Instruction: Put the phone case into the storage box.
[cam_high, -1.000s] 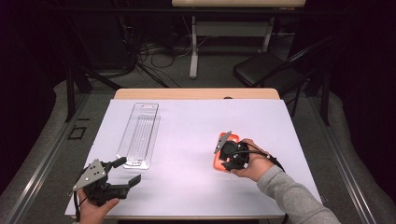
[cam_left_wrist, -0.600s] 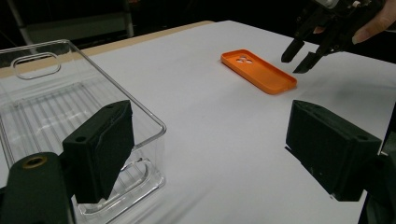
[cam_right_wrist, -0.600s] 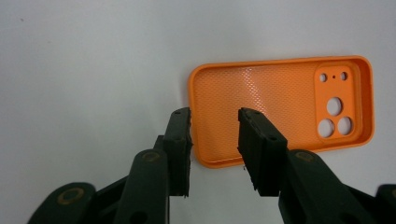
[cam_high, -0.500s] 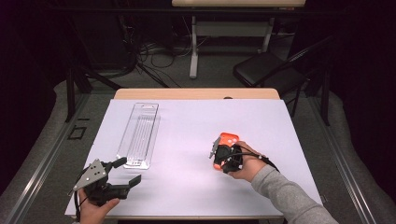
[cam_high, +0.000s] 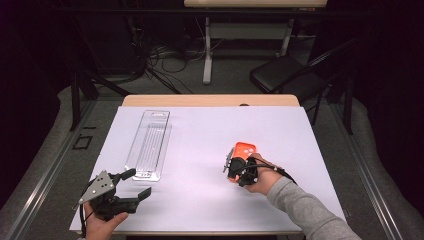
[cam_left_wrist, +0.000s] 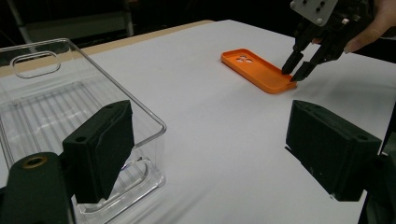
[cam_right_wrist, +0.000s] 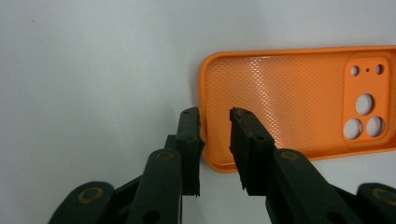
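Pretty dim room, most of the light lands on the wooden bench (cam_high: 210, 100) with its white sheet cover (cam_high: 200, 150). Grey floor (cam_high: 200, 85) behind, tangled black cables (cam_high: 155, 60), a black folding chair (cam_high: 285, 75), and a white-legged table (cam_high: 250, 4) at the back.

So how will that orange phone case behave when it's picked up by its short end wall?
The case looks like a thin open shell, so probably light and somewhat bendy. Its low wall may flex between the right gripper jaws that straddle it. Lying flat on the table, it may slide, but shouldn't roll.
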